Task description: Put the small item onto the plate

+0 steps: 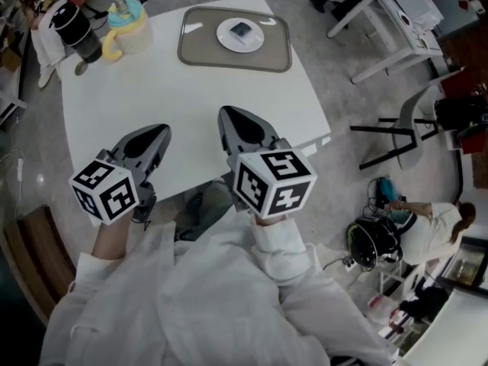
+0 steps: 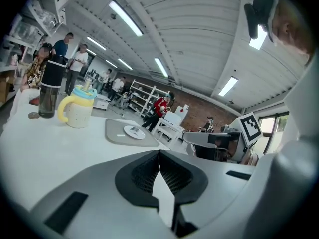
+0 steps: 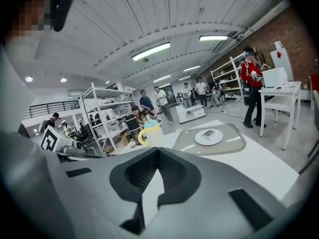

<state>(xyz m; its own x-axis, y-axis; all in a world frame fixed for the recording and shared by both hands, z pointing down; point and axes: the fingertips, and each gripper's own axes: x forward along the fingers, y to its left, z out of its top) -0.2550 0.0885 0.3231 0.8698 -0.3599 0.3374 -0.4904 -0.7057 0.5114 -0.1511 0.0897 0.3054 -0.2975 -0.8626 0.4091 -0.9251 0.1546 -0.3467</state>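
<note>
**Both tongs shut and empty: left gripper and right gripper; small item lying on the plate**

Left gripper closed, pads meeting along a thin seam in its own view, nothing caught between them. Right gripper the same: jaws pressed together, nothing held. Both held side by side over the near edge of the white table, close to the person's body, tips aimed across the table toward the far side.

Small item, dark and flat, resting on the middle of the round white plate. Plate sitting inside a shallow grey tray at the far side of the table. Well apart from both tongs, with a wide stretch of bare tabletop between. Somewhat nearer the right gripper's line than the left's. Seen small and distant ahead in both gripper views.

Off to the far left, a cup with a yellow handle and blue lid, and beside it a dark bottle; neither near the tongs.

Judged from this layout: placing step apparently finished, item where the task wants it. Nothing more called for beyond keeping the tongs clear of the tray; if any correction were wanted, a long reach forward with jaws opened first.
</note>
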